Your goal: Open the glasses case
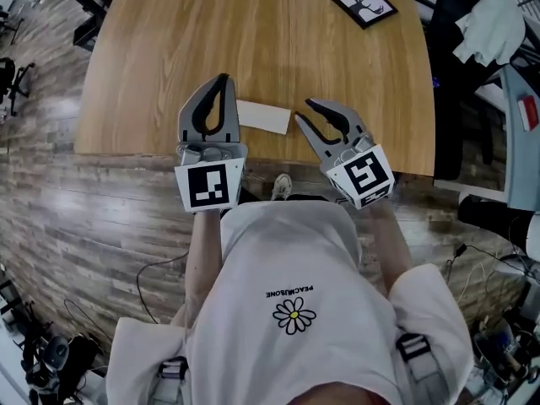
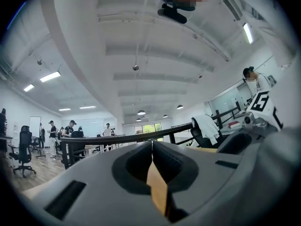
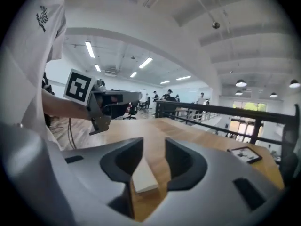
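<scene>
The white, flat glasses case (image 1: 263, 116) lies shut on the wooden table (image 1: 253, 32) near its front edge, between my two grippers. My left gripper (image 1: 224, 79) hovers at the case's left end, jaws shut and empty. In the left gripper view its jaws (image 2: 152, 143) meet in a thin line and point over the table's edge into the room. My right gripper (image 1: 304, 108) stands just right of the case, jaws a little apart with nothing between them. In the right gripper view the case (image 3: 143, 177) shows through the gap of the right gripper (image 3: 154, 145), lying beyond it, untouched.
A black-framed picture (image 1: 364, 5) lies at the table's far right corner. A chair draped with clothes (image 1: 485, 19) stands right of the table. A black railing (image 3: 225, 113) runs beyond the table. Several people (image 2: 70, 126) stand far off in the room.
</scene>
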Motion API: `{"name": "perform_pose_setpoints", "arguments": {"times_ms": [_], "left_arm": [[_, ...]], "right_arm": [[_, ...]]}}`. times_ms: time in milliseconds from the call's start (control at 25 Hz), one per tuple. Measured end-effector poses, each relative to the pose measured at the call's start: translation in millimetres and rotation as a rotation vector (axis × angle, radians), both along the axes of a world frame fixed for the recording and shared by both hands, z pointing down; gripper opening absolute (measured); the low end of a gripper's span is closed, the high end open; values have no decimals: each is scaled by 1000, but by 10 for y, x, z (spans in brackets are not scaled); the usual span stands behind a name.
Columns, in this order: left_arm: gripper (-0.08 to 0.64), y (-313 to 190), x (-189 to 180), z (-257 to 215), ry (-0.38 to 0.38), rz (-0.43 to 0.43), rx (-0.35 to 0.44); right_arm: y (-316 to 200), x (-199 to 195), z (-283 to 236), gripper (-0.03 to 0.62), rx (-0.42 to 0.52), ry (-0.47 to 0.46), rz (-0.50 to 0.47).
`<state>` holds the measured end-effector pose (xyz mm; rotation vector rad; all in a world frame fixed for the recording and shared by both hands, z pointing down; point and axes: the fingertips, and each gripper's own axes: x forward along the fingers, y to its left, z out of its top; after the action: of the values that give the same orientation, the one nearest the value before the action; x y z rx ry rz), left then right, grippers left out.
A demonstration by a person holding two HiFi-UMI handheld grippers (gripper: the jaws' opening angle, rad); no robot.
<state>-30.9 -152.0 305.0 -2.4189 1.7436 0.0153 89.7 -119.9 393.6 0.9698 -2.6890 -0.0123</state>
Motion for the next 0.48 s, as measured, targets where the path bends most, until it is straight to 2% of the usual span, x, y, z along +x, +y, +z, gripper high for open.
{"name": "perform_pose_setpoints", "arguments": {"times_ms": [40, 120, 320, 480], "left_arm": [[18, 7, 3, 24, -1, -7, -10], [18, 18, -12, 63, 2, -27, -28], [18, 54, 5, 172, -44, -58, -49], [18, 88, 28, 274, -69, -67, -71]], "right_arm": [[40, -26, 154, 177, -50, 19, -53], [123, -76, 477, 259, -124, 81, -148], [241, -51, 1273, 308, -186, 303, -289], [149, -31, 1664, 319, -218, 378, -310]]}}
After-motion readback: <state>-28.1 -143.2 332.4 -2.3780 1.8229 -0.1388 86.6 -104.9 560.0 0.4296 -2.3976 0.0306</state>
